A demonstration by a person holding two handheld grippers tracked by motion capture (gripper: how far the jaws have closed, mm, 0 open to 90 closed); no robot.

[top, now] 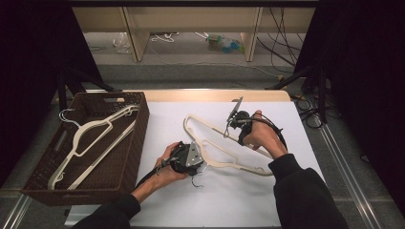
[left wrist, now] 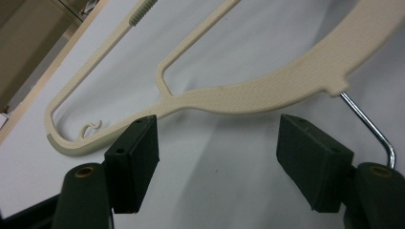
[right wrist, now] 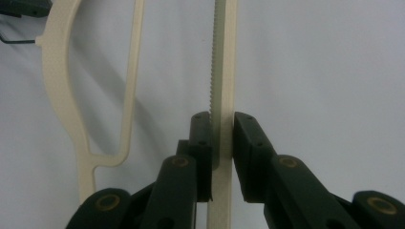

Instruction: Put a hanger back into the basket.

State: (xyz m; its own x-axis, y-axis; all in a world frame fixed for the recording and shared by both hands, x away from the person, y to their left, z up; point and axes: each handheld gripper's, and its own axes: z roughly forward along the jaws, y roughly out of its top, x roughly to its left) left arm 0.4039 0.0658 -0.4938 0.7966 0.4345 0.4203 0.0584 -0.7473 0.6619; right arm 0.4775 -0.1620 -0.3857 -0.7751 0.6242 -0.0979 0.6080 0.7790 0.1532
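A cream plastic hanger [top: 224,163] lies flat on the white table, its metal hook [top: 197,182] toward the near edge. My right gripper [top: 235,129] is shut on the hanger's ridged straight bar [right wrist: 224,57], with both pads pressed against it [right wrist: 222,120]. My left gripper [top: 198,157] sits at the hanger's neck, close to the hook. In the left gripper view its jaws [left wrist: 217,125] stand open, the hanger's curved shoulder [left wrist: 267,90] lies just past the pads, and the hook wire [left wrist: 372,129] runs off to the right. Nothing is between the left pads.
A dark woven basket [top: 131,152] stands at the table's left side with another cream hanger [top: 90,138] resting across it. Black curtains flank the table, and shelving, cables and tripod legs lie beyond its far edge.
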